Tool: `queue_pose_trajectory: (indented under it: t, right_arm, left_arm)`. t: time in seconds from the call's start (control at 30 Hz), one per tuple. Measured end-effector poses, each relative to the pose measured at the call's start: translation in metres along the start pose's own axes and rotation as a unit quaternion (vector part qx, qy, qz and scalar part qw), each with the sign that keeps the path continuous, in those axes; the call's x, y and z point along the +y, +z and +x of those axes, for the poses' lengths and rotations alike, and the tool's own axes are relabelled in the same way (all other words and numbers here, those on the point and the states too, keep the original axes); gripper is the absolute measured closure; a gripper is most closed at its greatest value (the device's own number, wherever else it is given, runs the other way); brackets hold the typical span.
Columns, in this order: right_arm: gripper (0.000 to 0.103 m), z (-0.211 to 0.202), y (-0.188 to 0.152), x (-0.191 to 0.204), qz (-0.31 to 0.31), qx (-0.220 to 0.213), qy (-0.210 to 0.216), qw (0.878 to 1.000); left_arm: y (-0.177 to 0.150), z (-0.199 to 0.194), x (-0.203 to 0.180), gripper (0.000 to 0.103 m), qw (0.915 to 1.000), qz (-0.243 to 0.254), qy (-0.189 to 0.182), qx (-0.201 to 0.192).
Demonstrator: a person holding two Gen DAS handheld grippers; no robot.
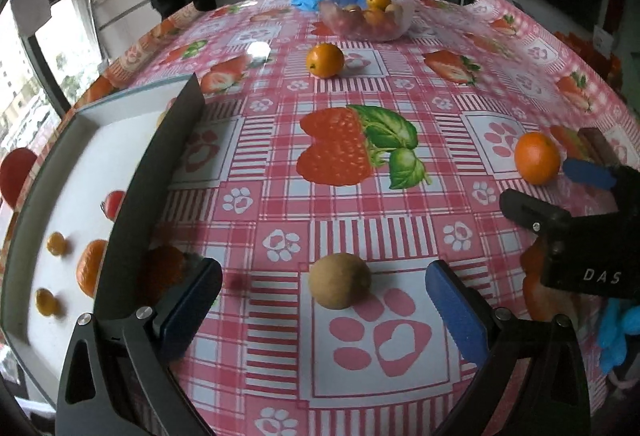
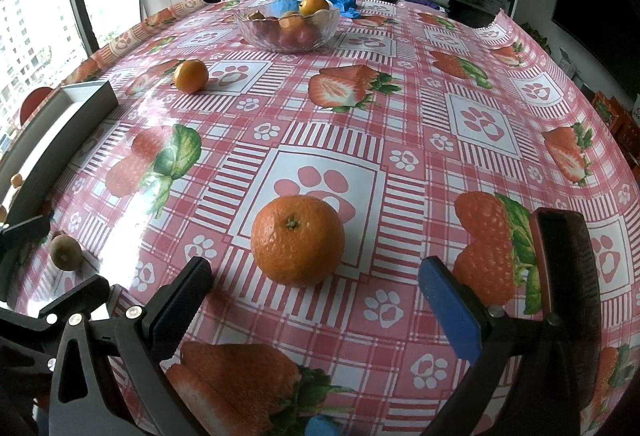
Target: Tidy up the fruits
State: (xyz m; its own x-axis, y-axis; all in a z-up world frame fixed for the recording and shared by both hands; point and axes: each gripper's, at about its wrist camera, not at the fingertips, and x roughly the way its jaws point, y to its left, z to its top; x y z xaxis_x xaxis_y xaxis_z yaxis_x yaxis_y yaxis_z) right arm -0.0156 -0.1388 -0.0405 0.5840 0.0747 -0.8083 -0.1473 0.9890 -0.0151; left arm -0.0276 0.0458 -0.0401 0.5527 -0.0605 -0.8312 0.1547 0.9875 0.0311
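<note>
Your left gripper (image 1: pixel 324 310) gapes wide with the kiwi (image 1: pixel 340 281) between its fingers; your right gripper (image 2: pixel 316 300), equally wide and empty, frames the orange (image 2: pixel 298 240), each lined up for a grab

1. A kiwi (image 1: pixel 340 286) lies on the tablecloth (image 1: pixel 400 108) between the spread fingers of the left gripper (image 1: pixel 324 310).
2. A tray (image 1: pixel 60 172) sits at the table's left edge, with small fruits inside.
3. An orange (image 2: pixel 298 240) lies ahead of the right gripper (image 2: pixel 316 290), right of the kiwi.
4. A smaller orange (image 1: pixel 325 60) lies farther back.
5. Behind it stands a bowl (image 1: pixel 366 18) holding fruit.
</note>
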Motion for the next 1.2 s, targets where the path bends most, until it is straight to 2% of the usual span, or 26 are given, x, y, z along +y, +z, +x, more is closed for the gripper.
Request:
queue_pose_trajectory:
  t: [0.03,0.07,0.13,0.17,0.2,0.3,0.33,0.37,0.63,1.03,1.2]
  right_arm:
    - [0.003,0.0,0.001,0.0,0.0,-0.001,0.0,1.0]
    - [0.009,-0.001,0.002,-0.001,0.0,-0.003,0.001,1.0]
    - [0.028,-0.004,0.005,-0.002,0.0,-0.008,0.005,1.0]
    - [0.048,-0.007,0.006,-0.003,0.001,-0.012,0.011,1.0]
    - [0.061,-0.009,0.008,-0.004,0.002,-0.012,0.023,1.0]
    - [0.061,-0.012,0.007,-0.011,0.022,-0.008,0.046,0.999]
    - [0.061,-0.013,0.006,-0.013,0.025,-0.007,0.051,0.998]
    - [0.061,-0.014,0.004,-0.015,0.029,-0.006,0.058,0.998]
    - [0.061,-0.025,-0.003,-0.021,0.053,0.007,0.083,0.995]
    - [0.061,-0.029,0.005,0.019,0.027,0.01,0.102,0.994]
    - [0.061,-0.028,0.0,0.019,0.027,0.018,0.102,0.994]
  left_arm:
    - [0.0,0.0,0.0,0.002,1.0,-0.007,0.001,0.002]
    - [0.001,0.0,0.0,0.009,0.9999,-0.012,-0.001,0.003]
    - [0.003,0.0,0.001,0.016,0.9996,-0.023,-0.012,0.007]
    - [0.004,0.0,0.0,0.023,0.9996,-0.026,-0.01,0.007]
    - [0.005,-0.001,-0.001,0.027,0.9995,-0.027,-0.011,0.006]
    - [0.008,-0.002,-0.003,0.052,0.9996,-0.024,-0.015,0.005]
    - [0.009,-0.003,-0.004,0.069,0.9996,-0.021,-0.018,0.005]
    - [0.009,-0.004,-0.004,0.073,0.9996,-0.019,-0.019,0.006]
    - [0.006,-0.02,0.013,0.073,0.9981,-0.039,-0.048,-0.003]
    - [0.002,-0.05,0.059,0.073,0.9956,-0.073,-0.048,-0.035]
    - [-0.009,-0.05,0.045,0.073,0.9973,-0.044,-0.05,-0.03]
